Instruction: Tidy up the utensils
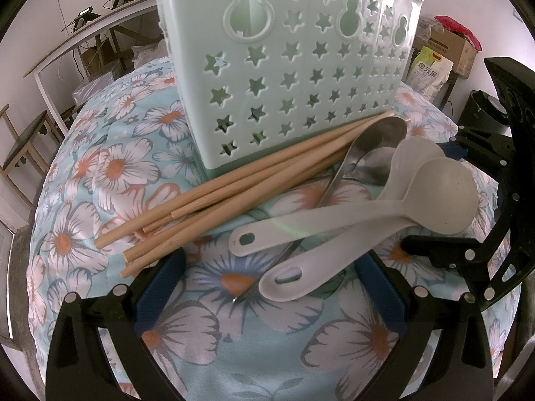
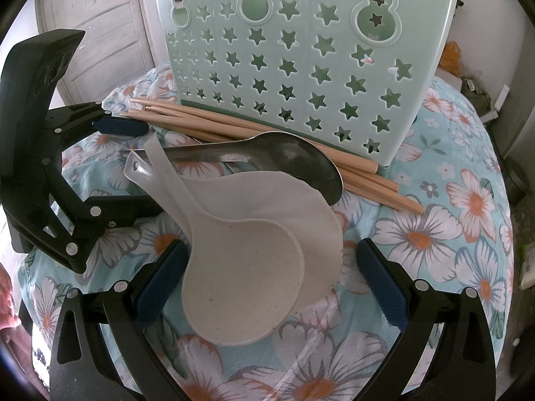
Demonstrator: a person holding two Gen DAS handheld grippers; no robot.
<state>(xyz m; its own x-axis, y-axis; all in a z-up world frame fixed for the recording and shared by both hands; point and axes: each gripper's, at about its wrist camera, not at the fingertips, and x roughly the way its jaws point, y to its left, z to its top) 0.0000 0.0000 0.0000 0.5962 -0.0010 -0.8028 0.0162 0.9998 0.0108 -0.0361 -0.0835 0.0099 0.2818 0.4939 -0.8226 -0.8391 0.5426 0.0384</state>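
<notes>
Speckled and pale, the nearest rice paddle lies with its broad blade right between the spread fingers of the right gripper, which is released and holds nothing. Its handle runs away to the far left, ending in a slotted tip close to the left gripper, which is likewise agape and empty. So the long axis lies roughly across the line between the two tools: blade toward the right hand's tool, handle end toward the left one.

A second, whiter paddle lies partly under the first, on nearly the same axis, and beyond it rest metal spoons. Farther still, a bundle of wooden chopsticks lies against the foot of the mint-green star-punched holder, which stands upright at the far side of the flowered cloth.

By my reading, the left gripper has the better line on a handle, while the right one only faces the wide blade.
</notes>
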